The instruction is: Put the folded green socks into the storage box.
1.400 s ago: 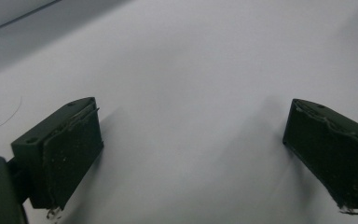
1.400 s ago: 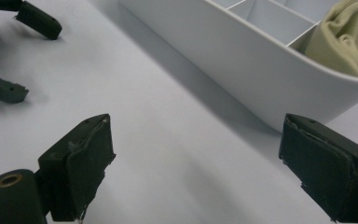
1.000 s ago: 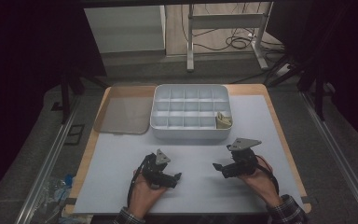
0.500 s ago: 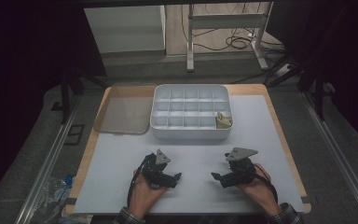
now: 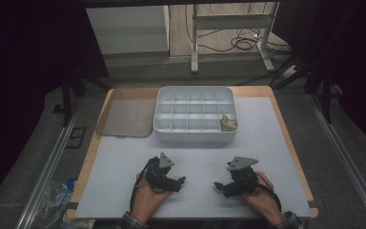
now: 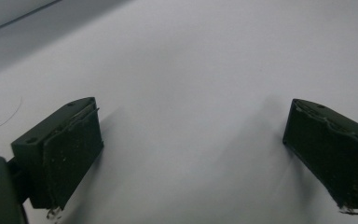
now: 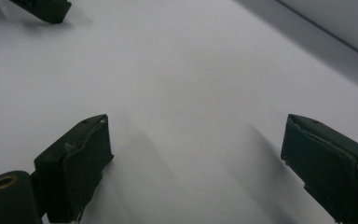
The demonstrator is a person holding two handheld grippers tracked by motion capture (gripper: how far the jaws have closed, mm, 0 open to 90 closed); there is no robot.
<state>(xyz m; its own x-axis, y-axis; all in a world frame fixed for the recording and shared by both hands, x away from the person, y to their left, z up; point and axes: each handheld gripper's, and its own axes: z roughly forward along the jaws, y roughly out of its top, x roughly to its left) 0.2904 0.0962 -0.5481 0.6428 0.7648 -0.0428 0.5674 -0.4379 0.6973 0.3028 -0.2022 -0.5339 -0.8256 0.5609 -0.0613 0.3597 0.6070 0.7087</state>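
High view. Landmark: the white plastic compartment box (image 5: 195, 116), standing at the far middle of the pale grey worktop (image 5: 124, 157). Inside it, in the near right-hand cell, lies a small crumpled beige item (image 5: 228, 123); the other cells look empty. Touching or just beside the box on its left lies a translucent flat lid (image 5: 125, 118), flat on the worktop. Well to the near side of the box, the left gripper (image 5: 181, 180) and the right gripper (image 5: 217, 185) rest low over the bare worktop, each held in a hand, tips turned toward one another with a gap between them. Neither carries anything.

Left gripper view. Two black jaws spread wide, nothing between them, bare worktop below and ahead. A pale edge, probably the box wall, crosses the top left corner.

Right gripper view. Jaws likewise spread wide and empty over the worktop. A tip of the left gripper shows at the top left; the box wall (image 7: 335, 23) runs across the top right.

Handling note, as judgement: the right gripper sits nearer the beige item. A clean pick would want the spread jaws lowered straight into that cell, clear of the dividers, closing gently on the soft item.
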